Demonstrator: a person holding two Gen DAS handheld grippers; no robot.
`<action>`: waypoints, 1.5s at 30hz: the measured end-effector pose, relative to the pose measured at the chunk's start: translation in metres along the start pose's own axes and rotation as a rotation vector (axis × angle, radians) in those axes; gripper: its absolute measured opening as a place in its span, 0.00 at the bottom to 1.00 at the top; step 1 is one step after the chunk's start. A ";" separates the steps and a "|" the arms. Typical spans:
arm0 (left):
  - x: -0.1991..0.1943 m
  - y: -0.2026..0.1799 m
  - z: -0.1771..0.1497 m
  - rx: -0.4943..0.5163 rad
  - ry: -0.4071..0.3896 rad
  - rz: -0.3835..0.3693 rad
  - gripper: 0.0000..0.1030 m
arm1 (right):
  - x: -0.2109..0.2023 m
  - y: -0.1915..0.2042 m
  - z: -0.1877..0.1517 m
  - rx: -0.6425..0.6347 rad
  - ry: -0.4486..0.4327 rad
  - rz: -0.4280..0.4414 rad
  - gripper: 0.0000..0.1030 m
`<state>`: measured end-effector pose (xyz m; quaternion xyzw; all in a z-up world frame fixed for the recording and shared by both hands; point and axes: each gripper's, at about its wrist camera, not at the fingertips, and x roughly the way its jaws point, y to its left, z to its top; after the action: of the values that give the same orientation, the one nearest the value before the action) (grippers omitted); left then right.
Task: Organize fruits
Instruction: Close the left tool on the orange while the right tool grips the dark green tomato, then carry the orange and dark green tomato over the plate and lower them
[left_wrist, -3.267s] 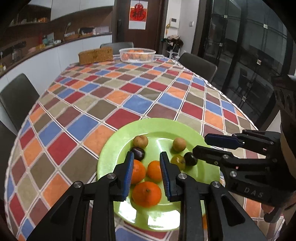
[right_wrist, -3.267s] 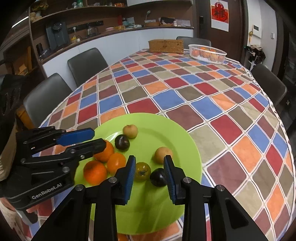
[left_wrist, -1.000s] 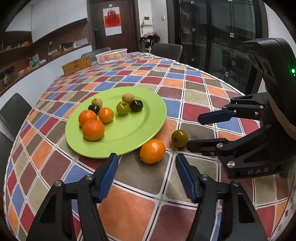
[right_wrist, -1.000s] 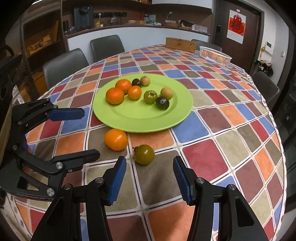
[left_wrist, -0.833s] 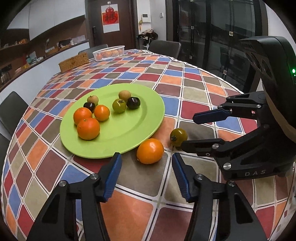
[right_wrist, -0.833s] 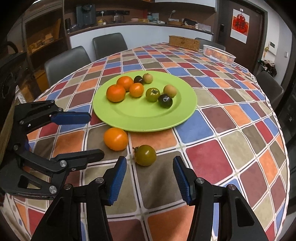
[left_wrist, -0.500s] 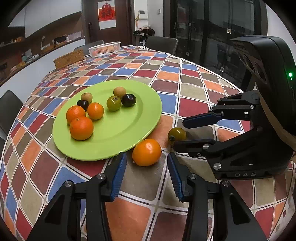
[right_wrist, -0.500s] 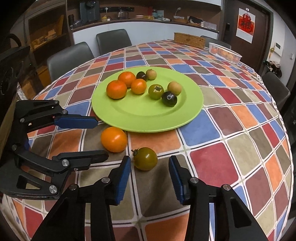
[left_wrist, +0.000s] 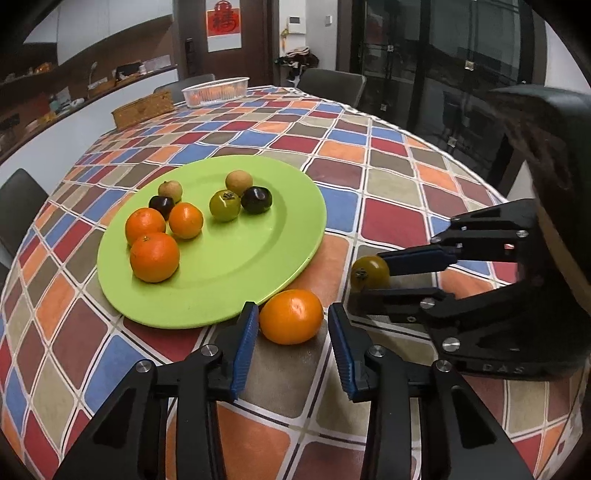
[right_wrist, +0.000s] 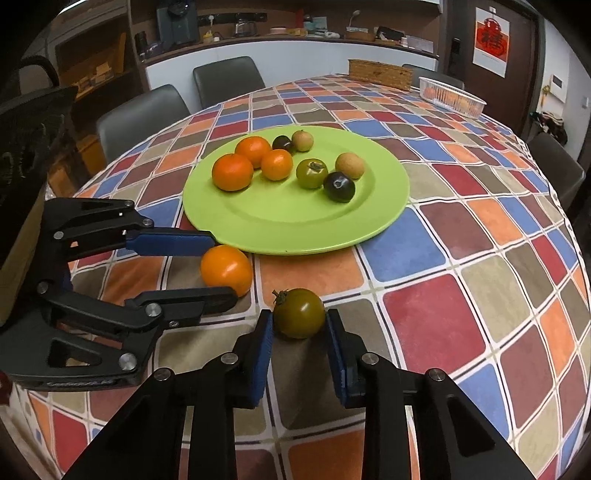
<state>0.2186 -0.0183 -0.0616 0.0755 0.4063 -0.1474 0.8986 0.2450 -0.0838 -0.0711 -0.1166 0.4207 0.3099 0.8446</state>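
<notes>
A green plate (left_wrist: 258, 258) (right_wrist: 295, 229) on the checked tablecloth holds several fruits: oranges, dark plums, a green tomato and small brown fruits. An orange (left_wrist: 291, 316) (right_wrist: 226, 270) lies on the cloth by the plate's near edge. My left gripper (left_wrist: 291, 328) (right_wrist: 218, 267) is open with its pads on either side of this orange, with small gaps. A green tomato (right_wrist: 299, 313) (left_wrist: 369, 272) lies on the cloth to the right of it. My right gripper (right_wrist: 298, 323) (left_wrist: 373, 275) has closed around the tomato, pads at its sides; contact is unclear.
A white basket (left_wrist: 216, 91) (right_wrist: 452, 96) with orange fruit and a wicker box (left_wrist: 143, 108) (right_wrist: 380, 74) stand at the table's far end. Dark chairs (right_wrist: 140, 110) surround the table. The table edge is close behind both grippers.
Both grippers have moved forward and narrowed. The left now brackets the loose orange and the right brackets the green tomato. The fruits on the cloth have not moved.
</notes>
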 end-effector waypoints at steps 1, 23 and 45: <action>0.001 -0.003 0.000 0.011 -0.001 0.015 0.37 | -0.002 0.000 0.000 0.001 -0.004 -0.002 0.28; -0.024 -0.014 -0.001 -0.034 -0.073 0.031 0.36 | -0.031 -0.004 -0.007 0.087 -0.063 0.001 0.28; -0.058 0.018 0.037 -0.050 -0.202 0.073 0.36 | -0.051 -0.001 0.041 0.098 -0.179 -0.003 0.28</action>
<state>0.2143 0.0010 0.0068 0.0527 0.3141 -0.1112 0.9414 0.2493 -0.0877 -0.0060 -0.0477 0.3579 0.2971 0.8839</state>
